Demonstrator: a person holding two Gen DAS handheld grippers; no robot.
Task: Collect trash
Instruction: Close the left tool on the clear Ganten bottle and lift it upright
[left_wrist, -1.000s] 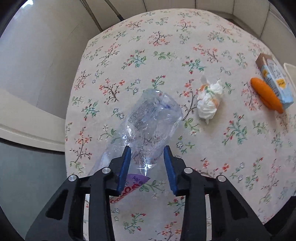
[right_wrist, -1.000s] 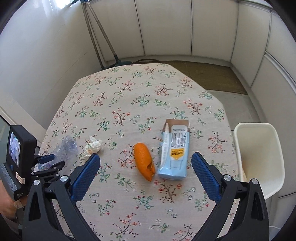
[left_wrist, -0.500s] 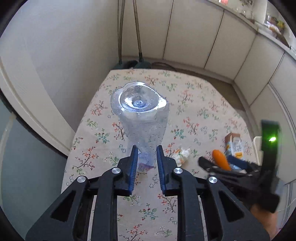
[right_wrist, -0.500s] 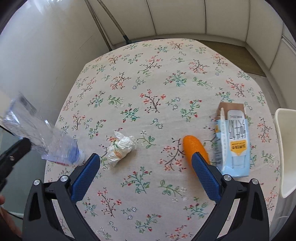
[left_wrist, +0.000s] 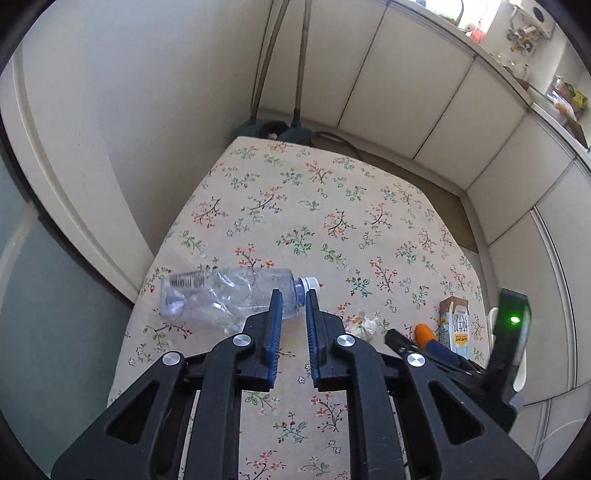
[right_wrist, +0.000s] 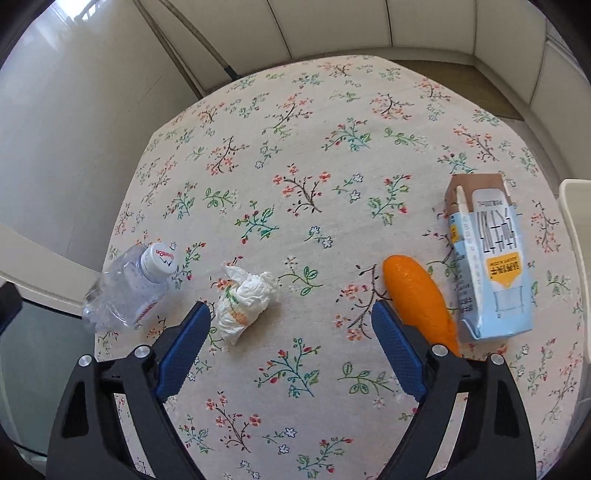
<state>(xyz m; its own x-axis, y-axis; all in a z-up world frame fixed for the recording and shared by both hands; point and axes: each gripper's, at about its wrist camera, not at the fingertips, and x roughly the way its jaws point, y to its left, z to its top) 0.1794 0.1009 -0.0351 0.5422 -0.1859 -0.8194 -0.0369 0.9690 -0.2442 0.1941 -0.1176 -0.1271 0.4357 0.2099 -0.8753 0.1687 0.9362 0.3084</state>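
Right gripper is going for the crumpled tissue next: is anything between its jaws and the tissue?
Nothing visible blocks it. The right gripper is open above the tablecloth, and the crumpled tissue lies just ahead, beside its left finger. The orange peel lies by the other finger, and the plastic bottle in the left gripper sits further left.

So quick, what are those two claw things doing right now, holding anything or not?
Left gripper: jaws have just been closing, now clamped on the neck of the clear plastic bottle.
Right gripper: jaws have narrowed slightly but stand open, holding nothing.
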